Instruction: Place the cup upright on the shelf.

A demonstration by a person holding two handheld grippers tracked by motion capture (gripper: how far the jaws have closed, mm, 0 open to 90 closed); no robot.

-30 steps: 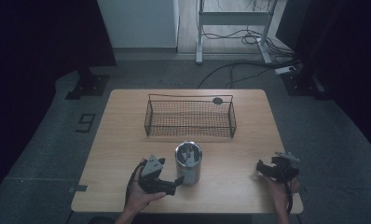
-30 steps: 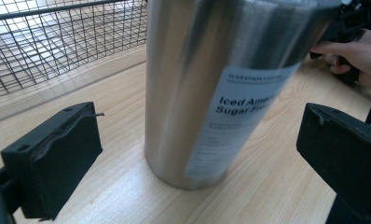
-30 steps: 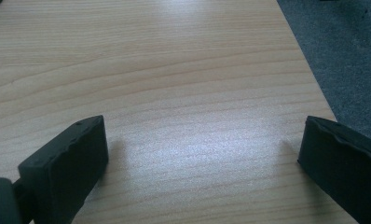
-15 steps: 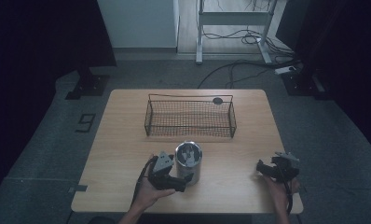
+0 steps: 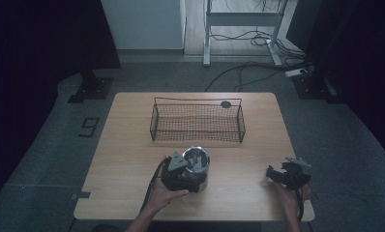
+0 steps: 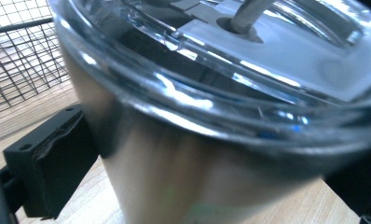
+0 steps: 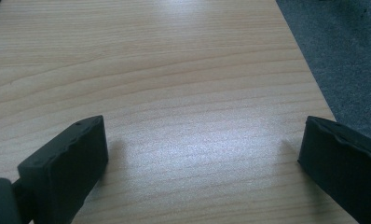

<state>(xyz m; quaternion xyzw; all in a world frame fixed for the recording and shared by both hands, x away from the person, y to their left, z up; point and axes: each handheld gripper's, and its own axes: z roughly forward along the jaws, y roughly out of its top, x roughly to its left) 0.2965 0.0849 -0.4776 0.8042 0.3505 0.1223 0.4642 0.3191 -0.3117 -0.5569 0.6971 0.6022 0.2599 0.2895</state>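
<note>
A steel tumbler with a clear lid stands on the wooden table, near the front middle. My left gripper is pushed up against it from the left, jaws spread wide on either side of its wall. In the left gripper view the tumbler sits between the jaws, and one black fingertip lies right beside its side. My right gripper rests low at the front right of the table, open. In the right gripper view, bare wood lies between the jaws of the right gripper.
A black wire basket stands across the back middle of the table, just behind the tumbler, and its mesh is close in the left gripper view. A small dark round object lies behind its right end. The table's right edge is close to the right gripper.
My left gripper has slid right from beside the tumbler until its jaws straddle it. The right gripper has stayed put.
</note>
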